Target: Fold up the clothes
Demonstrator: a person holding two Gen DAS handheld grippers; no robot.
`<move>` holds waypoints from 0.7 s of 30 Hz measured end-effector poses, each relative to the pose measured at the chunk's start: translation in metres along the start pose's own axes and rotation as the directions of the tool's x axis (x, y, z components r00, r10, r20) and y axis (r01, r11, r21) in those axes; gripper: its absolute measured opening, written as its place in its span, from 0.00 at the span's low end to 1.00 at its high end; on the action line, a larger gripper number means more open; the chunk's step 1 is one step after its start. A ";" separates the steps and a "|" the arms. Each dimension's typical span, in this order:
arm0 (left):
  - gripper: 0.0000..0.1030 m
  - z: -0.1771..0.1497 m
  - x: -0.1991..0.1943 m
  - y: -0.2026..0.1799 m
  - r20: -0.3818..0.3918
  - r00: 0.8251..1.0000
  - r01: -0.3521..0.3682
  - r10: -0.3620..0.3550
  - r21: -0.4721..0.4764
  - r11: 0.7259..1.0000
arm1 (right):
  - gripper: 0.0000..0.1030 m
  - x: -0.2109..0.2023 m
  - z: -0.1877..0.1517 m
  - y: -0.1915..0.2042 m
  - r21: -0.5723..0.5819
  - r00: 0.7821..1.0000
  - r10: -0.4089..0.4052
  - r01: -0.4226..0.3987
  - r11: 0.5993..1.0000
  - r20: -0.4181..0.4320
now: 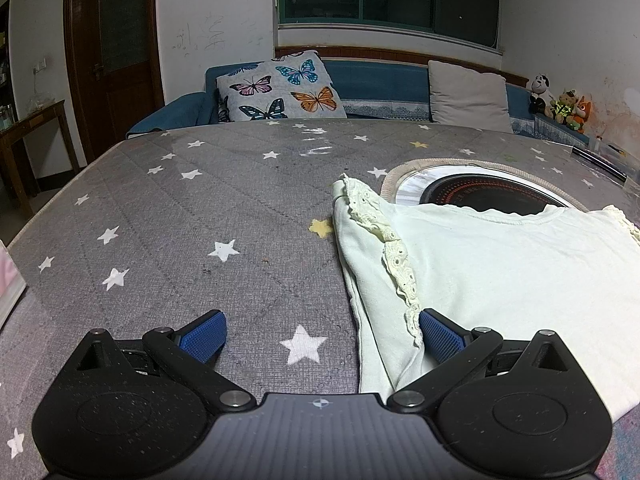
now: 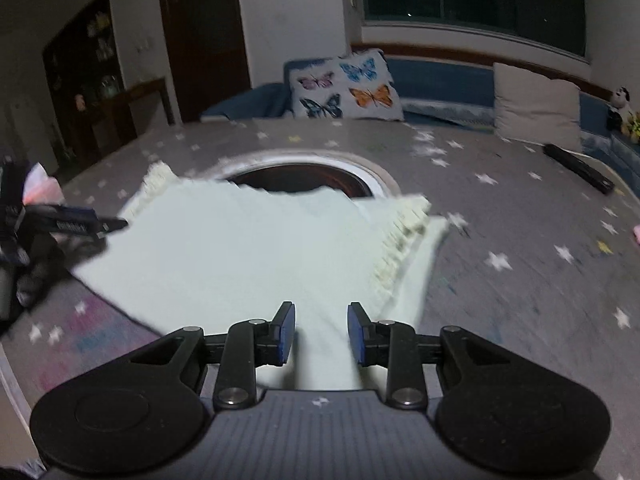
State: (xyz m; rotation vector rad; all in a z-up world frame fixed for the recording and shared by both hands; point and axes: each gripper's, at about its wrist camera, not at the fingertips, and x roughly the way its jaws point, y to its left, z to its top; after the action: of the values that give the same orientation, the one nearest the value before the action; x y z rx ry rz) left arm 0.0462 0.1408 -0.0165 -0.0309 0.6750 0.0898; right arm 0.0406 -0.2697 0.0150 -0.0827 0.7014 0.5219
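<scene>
One pale garment (image 1: pixel 500 264), a soft cream top with eyelet-lace trim (image 1: pixel 400 264) along its sleeve seams, lies spread on the star-printed grey counter (image 1: pixel 200 208), its neckline overlapping a round dark inset (image 1: pixel 480 192) beyond it. The left claw (image 1: pixel 322 334) stands wide, holding nothing; the garment's side edge lies just ahead of its right finger, which touches or nearly touches the lace. The right claw (image 2: pixel 321 334) is narrowly parted, its jaws straddling the hem directly in front without visibly pinching cloth; that view is motion-blurred. Judged from its drape, the fabric is light, limp and non-slippery, so it should follow a pinch but sag between holds. Sensible holds are the doubled hem or side seam, not the delicate lace.
</scene>
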 end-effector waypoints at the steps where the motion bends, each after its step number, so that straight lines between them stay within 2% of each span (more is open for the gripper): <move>1: 1.00 0.000 0.000 0.000 0.000 1.000 0.000 0.000 0.000 1.000 | 0.28 0.004 0.003 0.001 0.006 1.000 0.015 -0.015 1.000 0.003; 5: 1.00 0.000 0.000 0.000 0.000 1.000 0.000 0.000 -0.001 1.000 | 0.27 0.029 0.008 -0.001 0.034 0.999 0.031 -0.030 0.999 -0.018; 10: 1.00 0.000 0.000 0.000 0.000 1.000 0.001 -0.001 -0.002 1.000 | 0.24 0.035 0.017 -0.011 0.065 1.000 0.008 -0.008 0.998 -0.008; 14: 1.00 0.000 0.000 0.000 0.000 1.000 0.000 0.000 -0.002 1.000 | 0.26 0.040 0.024 -0.019 0.090 1.000 -0.010 0.010 0.996 0.000; 18: 1.00 0.000 0.001 0.000 0.000 1.000 0.000 0.000 -0.002 1.000 | 0.26 0.063 0.039 -0.024 0.098 1.000 -0.015 0.015 0.995 -0.001; 21: 1.00 0.000 0.001 0.000 0.000 1.000 0.000 0.000 -0.003 1.000 | 0.25 0.080 0.042 -0.032 0.099 0.998 -0.062 0.064 0.993 -0.020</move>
State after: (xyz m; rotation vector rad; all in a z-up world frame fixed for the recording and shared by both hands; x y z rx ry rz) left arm 0.0472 0.1410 -0.0167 -0.0337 0.6752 0.0906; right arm 0.1324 -0.2528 -0.0071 -0.0156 0.7376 0.4251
